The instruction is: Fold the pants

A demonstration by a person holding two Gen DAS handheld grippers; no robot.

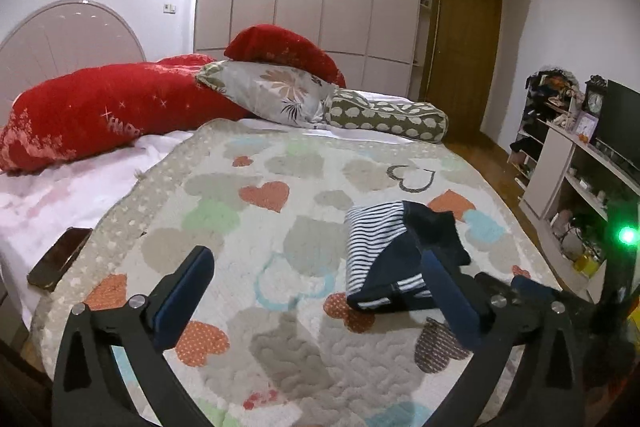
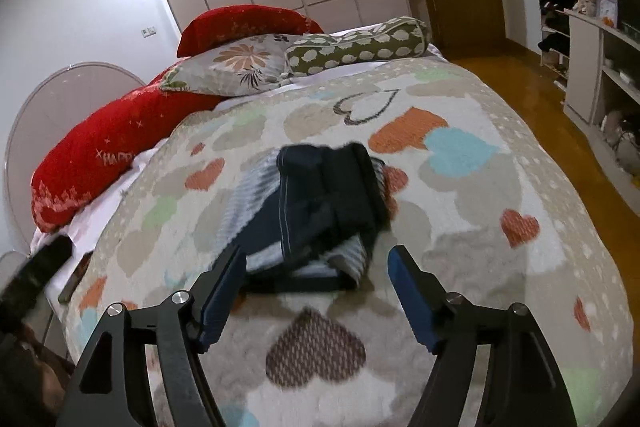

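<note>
The pants [image 1: 384, 255], navy with white-striped panels, lie folded into a small bundle on the heart-patterned quilt [image 1: 260, 227]. In the right wrist view the bundle [image 2: 320, 211] sits just beyond the fingertips. My left gripper [image 1: 316, 259] is open and empty, hovering above the quilt with the bundle just behind its right finger [image 1: 448, 291]. My right gripper [image 2: 318, 263] is open and empty, its jaws wide either side of the bundle's near edge, not touching it.
Red pillows [image 1: 100, 111], a floral pillow [image 1: 272, 91] and a green patterned bolster [image 1: 384, 115] lie at the head of the bed. A dark phone [image 1: 60, 257] lies at the bed's left edge. Shelves [image 1: 576, 183] stand right of the wooden floor.
</note>
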